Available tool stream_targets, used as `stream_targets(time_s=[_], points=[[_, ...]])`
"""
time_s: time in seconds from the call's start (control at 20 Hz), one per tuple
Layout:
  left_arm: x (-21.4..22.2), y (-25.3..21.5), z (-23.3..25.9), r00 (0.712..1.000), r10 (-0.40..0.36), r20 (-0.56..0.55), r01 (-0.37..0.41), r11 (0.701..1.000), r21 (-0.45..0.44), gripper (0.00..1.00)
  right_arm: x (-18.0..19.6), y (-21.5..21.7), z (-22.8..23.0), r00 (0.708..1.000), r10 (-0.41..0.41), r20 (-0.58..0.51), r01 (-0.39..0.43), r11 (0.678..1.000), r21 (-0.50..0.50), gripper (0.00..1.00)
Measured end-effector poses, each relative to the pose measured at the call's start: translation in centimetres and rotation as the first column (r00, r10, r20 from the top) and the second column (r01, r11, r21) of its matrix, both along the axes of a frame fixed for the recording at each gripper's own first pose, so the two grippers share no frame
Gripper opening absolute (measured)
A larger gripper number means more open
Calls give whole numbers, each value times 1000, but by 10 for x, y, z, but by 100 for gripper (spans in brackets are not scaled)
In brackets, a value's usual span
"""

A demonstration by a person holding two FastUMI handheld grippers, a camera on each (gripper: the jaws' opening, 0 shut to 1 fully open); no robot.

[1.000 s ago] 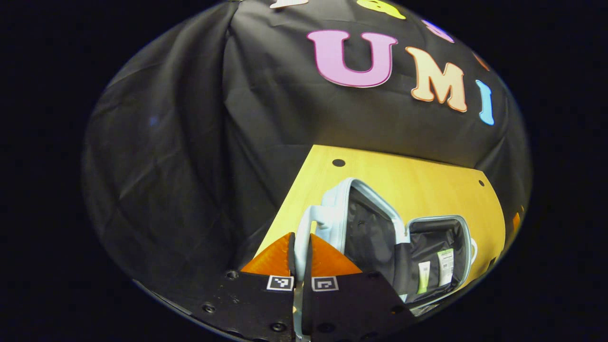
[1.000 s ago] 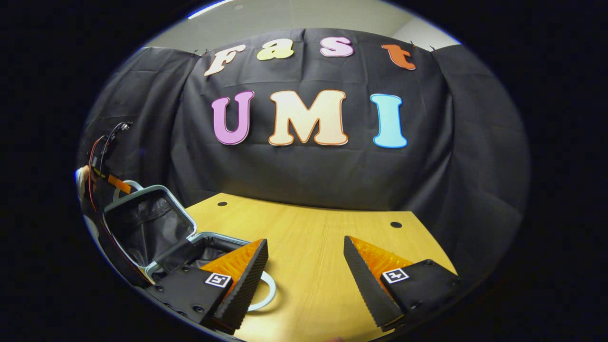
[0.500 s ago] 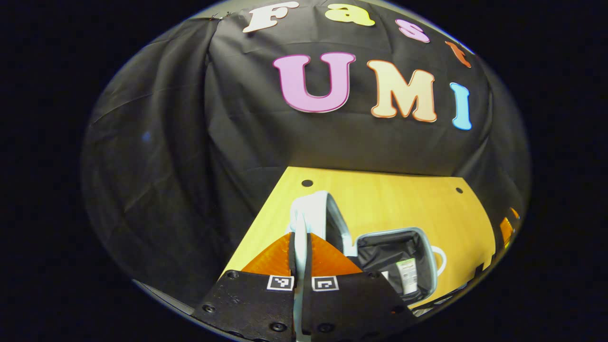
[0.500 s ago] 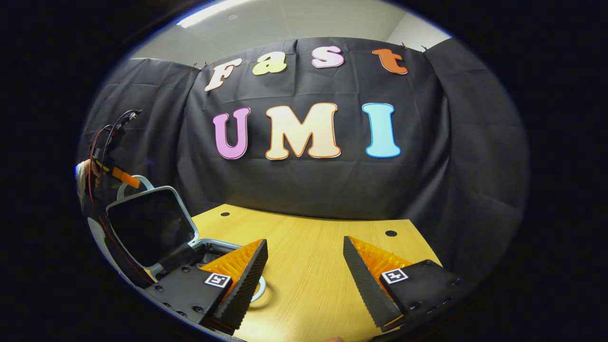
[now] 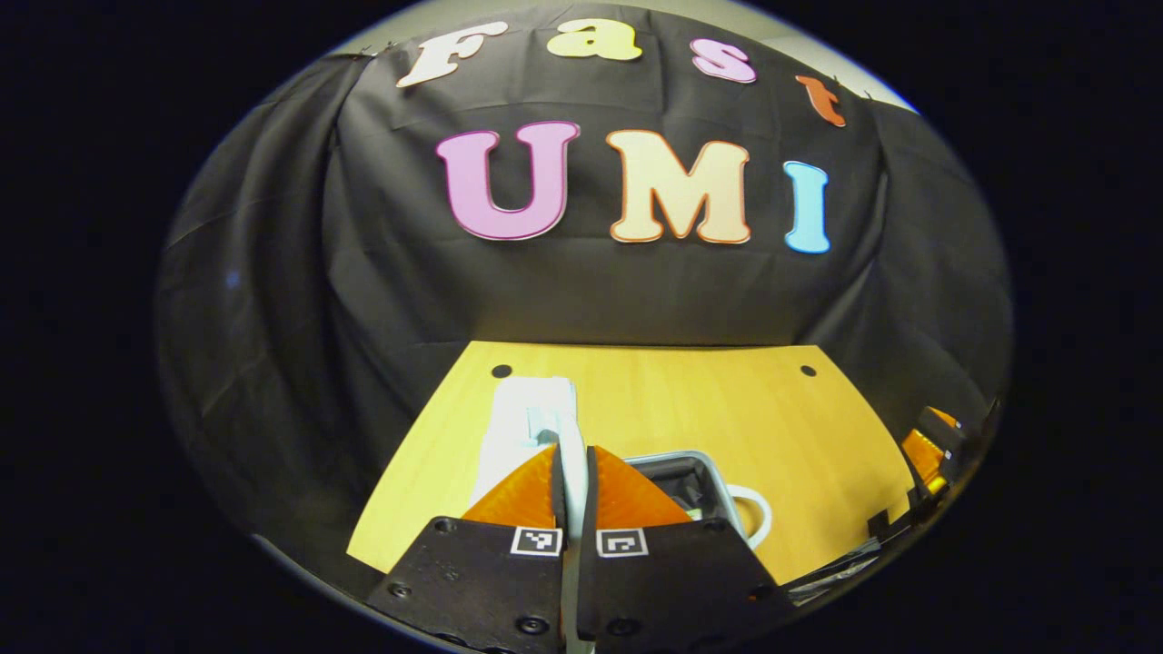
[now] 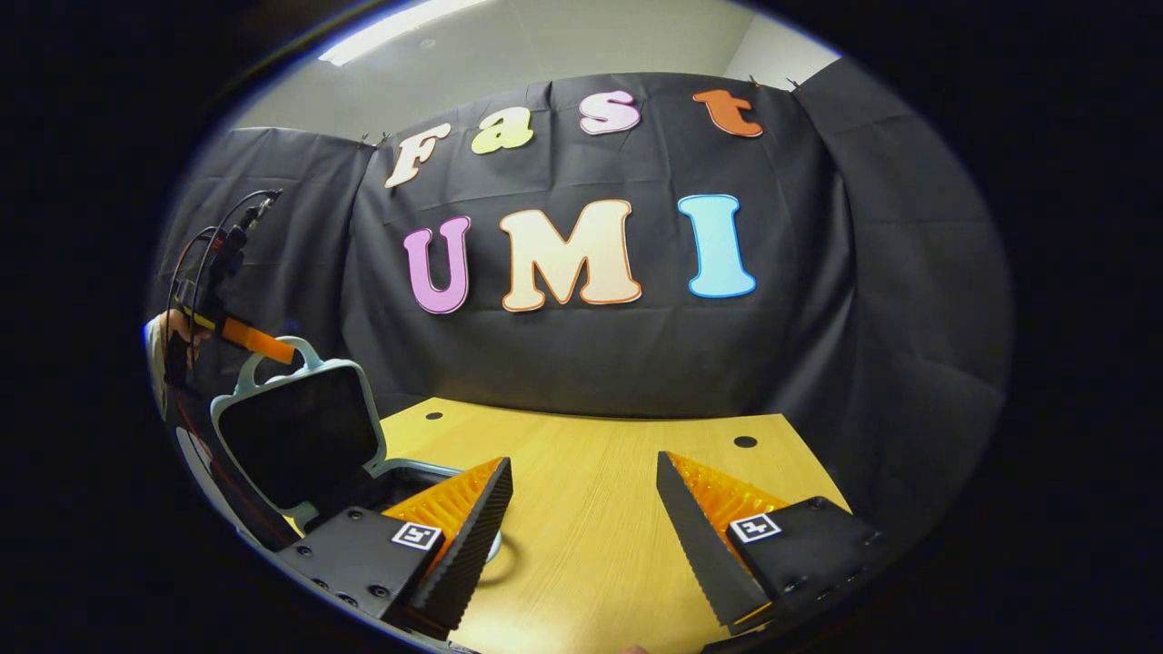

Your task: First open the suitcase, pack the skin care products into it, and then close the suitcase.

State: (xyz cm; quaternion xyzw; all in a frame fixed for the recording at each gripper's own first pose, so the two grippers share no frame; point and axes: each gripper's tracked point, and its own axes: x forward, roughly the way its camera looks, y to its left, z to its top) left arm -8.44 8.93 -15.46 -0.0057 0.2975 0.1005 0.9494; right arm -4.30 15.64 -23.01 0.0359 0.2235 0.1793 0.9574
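Looks like a staged recording booth set up inside an office-type room, not anyone's home. Black cloth is hung as walls around a bare wooden tabletop with round cable holes, and above the cloth you can see a plain white ceiling with a strip light.

the raised suitcase lid stands upright over the open base at the table's left, barring passage there. the bare table ahead of the right gripper is left unobstructed.
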Motion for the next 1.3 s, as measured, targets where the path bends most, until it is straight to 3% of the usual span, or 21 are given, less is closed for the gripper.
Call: stream_targets(time_s=[0.2,0.5,0.85,1.15,1.2,1.25,1.3], points=[[21,-47,-14,998,-68,4,68,998,-5,0,-1,-17,4,1000,-15,-4,15,1000,-2,99],[33,-127,-55,983,-184,-3,182,974,-134,4,-6,-47,10,999,-33,-3,33,999,-32,99],[43,-176,-111,972,-228,-50,211,951,-225,6,-11,-82,28,995,-94,33,96,993,-68,99],[47,-187,-124,976,-206,-69,192,967,-168,33,-15,-100,34,992,-115,54,119,991,-63,99],[47,-192,-120,979,-197,-57,185,969,-163,45,-14,-102,38,991,-116,59,119,992,-50,99],[48,-195,-114,983,-180,-36,173,975,-141,44,-13,-103,44,991,-116,68,119,992,-32,99],[50,-198,-107,986,-167,-6,165,980,-108,64,-9,-103,52,990,-113,81,114,993,-10,98]])
